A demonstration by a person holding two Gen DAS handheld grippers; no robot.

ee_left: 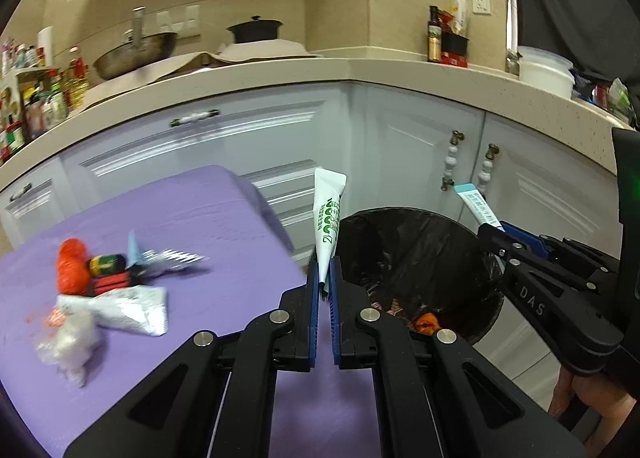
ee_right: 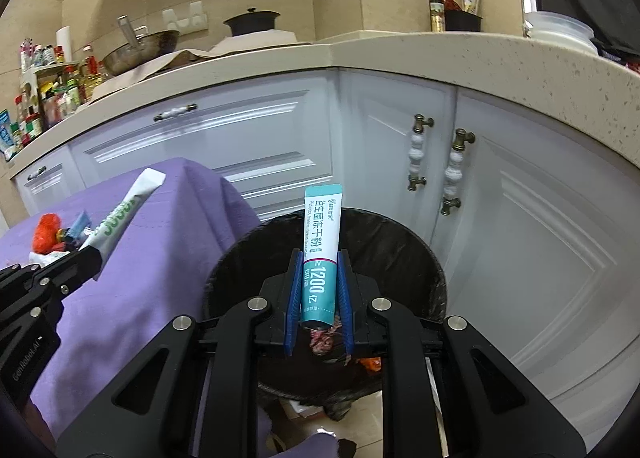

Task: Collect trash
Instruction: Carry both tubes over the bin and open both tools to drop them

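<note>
- A kitchen corner, seen from two cameras, one mounted on each hand-held claw.
- The left claw (ee_left: 325,278) is pinching the lower end of a white sachet with green print (ee_left: 327,214). The sachet stands nearly upright between the blue pads, at the edge of the purple tabletop (ee_left: 192,214) and just beside the bin's rim.
- The right claw (ee_right: 319,286) is pinching a teal and white sachet (ee_right: 322,254) by its lower half. The sachet stands upright, directly above the opening of the bin.
- The bin (ee_right: 400,254) is round, lined with a black bag (ee_left: 416,254), and stands on the floor beside the tabletop and in front of white cabinet doors (ee_right: 520,218). Some scraps, pink and orange, lie at its bottom.
- More trash lies in a loose pile on the far left part of the purple tabletop: an orange crumpled wrapper (ee_left: 72,266), a small dark item with a yellow label (ee_left: 106,264), a silver foil wrapper (ee_left: 172,258), a white packet (ee_left: 128,308) and a clear crumpled bag (ee_left: 70,346). They are blurred.
- Behind, a beige counter (ee_left: 360,72) carries a metal wok (ee_left: 134,52), a black pot (ee_left: 255,29), bottles and a white container (ee_left: 546,72).
- Part of a person's hand (ee_left: 588,406) shows at the lower right of the left view, under the right claw's handle.
</note>
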